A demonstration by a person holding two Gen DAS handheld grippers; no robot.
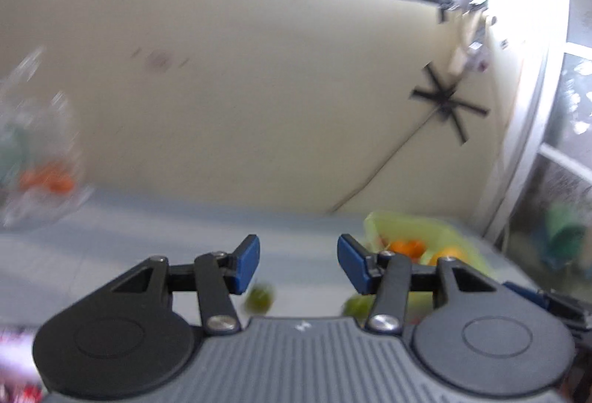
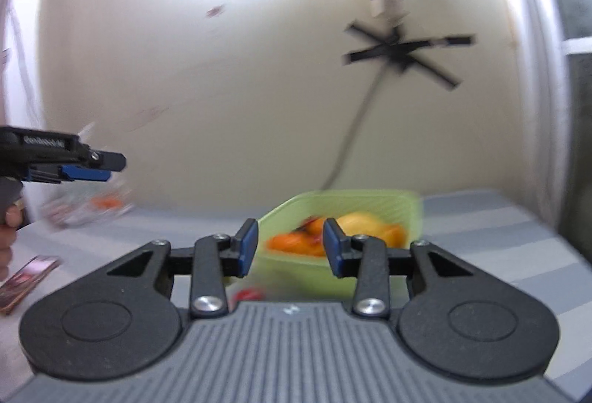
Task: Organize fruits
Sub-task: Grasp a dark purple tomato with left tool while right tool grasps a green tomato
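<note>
Fruit in a green tub, both grippers empty.

The pale green translucent plastic tub [image 2: 344,214] of orange and yellow fruits [image 2: 333,236] sits mid-frame on the grey striped surface [image 2: 499,240]. The right gripper [image 2: 290,247] stands just before it, jaws narrowly parted, holding nothing. A small green fruit [image 1: 259,297] lies below the left gripper [image 1: 298,262], whose jaws are likewise apart and empty.

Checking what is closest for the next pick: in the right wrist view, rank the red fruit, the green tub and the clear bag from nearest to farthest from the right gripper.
1. Red fruit, on the table just below the right gripper.
2. Green tub, straight ahead.
3. Clear bag, far left by the wall.
</note>
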